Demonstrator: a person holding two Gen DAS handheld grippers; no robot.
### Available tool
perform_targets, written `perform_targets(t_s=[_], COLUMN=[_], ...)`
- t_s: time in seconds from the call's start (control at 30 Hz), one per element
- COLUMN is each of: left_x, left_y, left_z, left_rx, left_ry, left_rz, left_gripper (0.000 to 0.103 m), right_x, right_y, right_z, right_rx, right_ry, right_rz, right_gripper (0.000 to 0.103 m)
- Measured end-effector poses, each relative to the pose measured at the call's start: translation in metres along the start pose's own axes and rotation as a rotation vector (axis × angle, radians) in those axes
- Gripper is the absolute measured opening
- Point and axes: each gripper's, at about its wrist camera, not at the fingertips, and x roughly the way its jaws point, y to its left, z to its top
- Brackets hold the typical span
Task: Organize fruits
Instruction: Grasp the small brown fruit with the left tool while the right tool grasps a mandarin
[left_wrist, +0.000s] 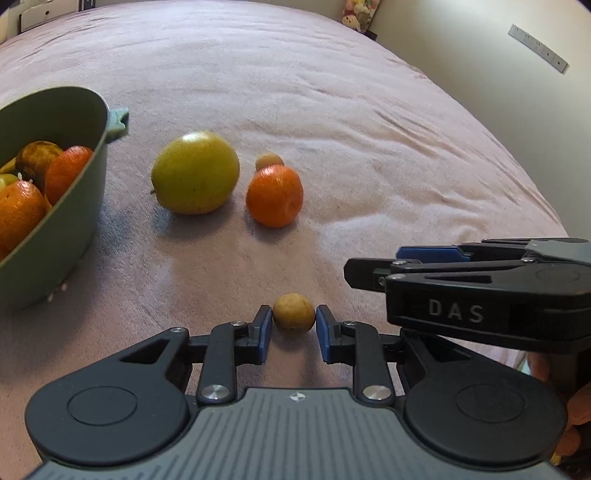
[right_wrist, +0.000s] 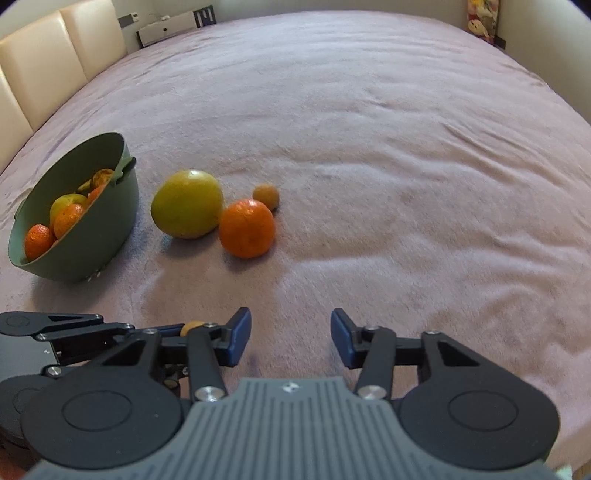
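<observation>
Between the blue pads of the left gripper (left_wrist: 294, 320) sits a small tan round fruit (left_wrist: 294, 312), both pads touching its sides, so the jaws are shut on it while it rests on the pink blanket (left_wrist: 332, 110); grip is low and centred, likely so the fruit won't roll off the soft cloth when lifted. Right gripper (right_wrist: 291, 338) hangs just beside it, jaws apart, nothing between them, probably waiting its turn. Green bowl (left_wrist: 74, 206) stands to the left, already loaded with oranges and other fruit, so it looks like the drop-off. Loose on the blanket beyond: big yellow-green fruit (left_wrist: 195, 172), orange (left_wrist: 274, 195) just beside it, second small tan fruit (left_wrist: 269, 161) right behind the orange. Left wrist view shows the pad contact clearly; right wrist view hides it, only a sliver of the gripped fruit peeks past the linkage. Right wrist view does show the whole tilted bowl, its contents and a cream headboard (right_wrist: 55, 55).
</observation>
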Motion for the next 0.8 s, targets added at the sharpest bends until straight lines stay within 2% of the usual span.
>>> perform_targets(t_s=[0.17,0.33,0.47,0.67,0.8], left_x=[-0.007,-0.011,-0.012,-0.008,-0.004], left_y=[0.009,0.023,0.039,0.05,0.055], left_z=[0.01,0.022,0.03,0.034,0.035], left_rx=[-0.041,-0.1,-0.164,-0.198,-0.21], left_ry=[-0.048,-0.081,-0.089,-0.08,-0.072], left_rz=[0.013,0.041,0.055,0.075,0.08], left_gripper=[0.028,0.028,0.028,0.028,0.028], right_x=[0.0,0.001,0.01,0.03,0.043], right_y=[0.003,0.004,0.008,0.016,0.021], right_z=[0.01,0.027,0.043,0.052,0.052], right_rx=[-0.027,-0.006,0.002,0.003,-0.015], right_ry=[-0.07,-0.097,-0.104,-0.077,-0.054], right_rz=[0.02,0.049,0.064,0.097,0.081], right_gripper=[0.041,0.041,0.033,0.033,0.039])
